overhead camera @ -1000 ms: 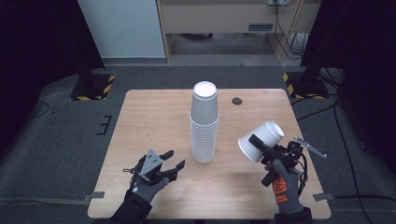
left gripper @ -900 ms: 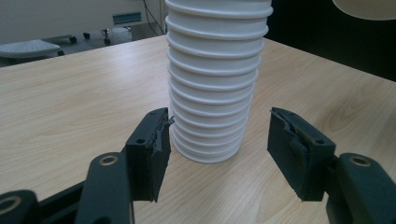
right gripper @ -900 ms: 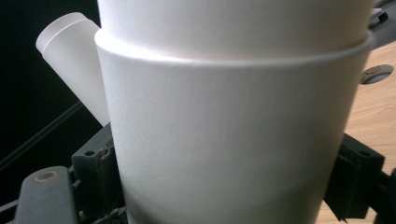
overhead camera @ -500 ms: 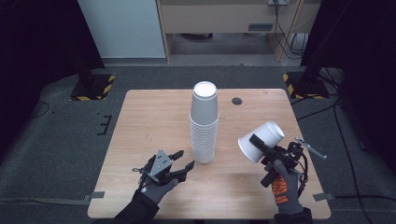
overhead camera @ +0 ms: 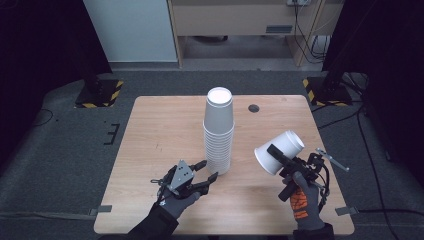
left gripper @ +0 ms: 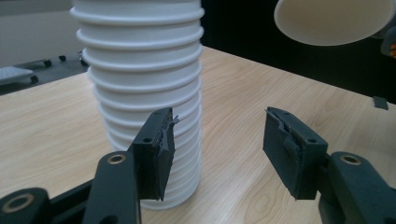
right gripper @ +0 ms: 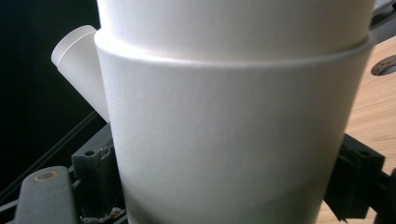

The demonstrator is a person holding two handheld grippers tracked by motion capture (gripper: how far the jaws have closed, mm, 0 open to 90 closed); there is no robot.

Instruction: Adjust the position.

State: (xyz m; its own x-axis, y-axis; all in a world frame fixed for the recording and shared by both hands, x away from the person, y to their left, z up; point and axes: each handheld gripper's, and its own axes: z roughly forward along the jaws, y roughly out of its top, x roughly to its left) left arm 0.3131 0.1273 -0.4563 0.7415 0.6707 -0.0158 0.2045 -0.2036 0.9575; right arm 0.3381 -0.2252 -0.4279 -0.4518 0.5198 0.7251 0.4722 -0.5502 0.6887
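A tall stack of white paper cups [overhead camera: 218, 130] stands upside down mid-table. My left gripper [overhead camera: 209, 169] lies low just left of the stack's base, open; its jaws have just been closing a little, with nothing between them. In the left gripper view the stack [left gripper: 140, 70] rises just beyond the left jaw, and the gap of the gripper [left gripper: 217, 149] frames bare wood. My right gripper [overhead camera: 281, 159] is shut on a white cup [overhead camera: 285, 145], held tilted above the table's right side with its mouth toward the stack. In the right gripper view the cup [right gripper: 233, 130] sits between the jaws.
The wooden table [overhead camera: 160, 125] has a small dark round hole [overhead camera: 254, 108] at the back right of the stack. Black-and-yellow stand feet [overhead camera: 100, 92] sit on the grey floor beyond both far corners. A white panel and a wooden cabinet stand behind.
My left gripper has slid right along the table and now sits next to the stack's base. The right gripper and its cup have stayed where they were.
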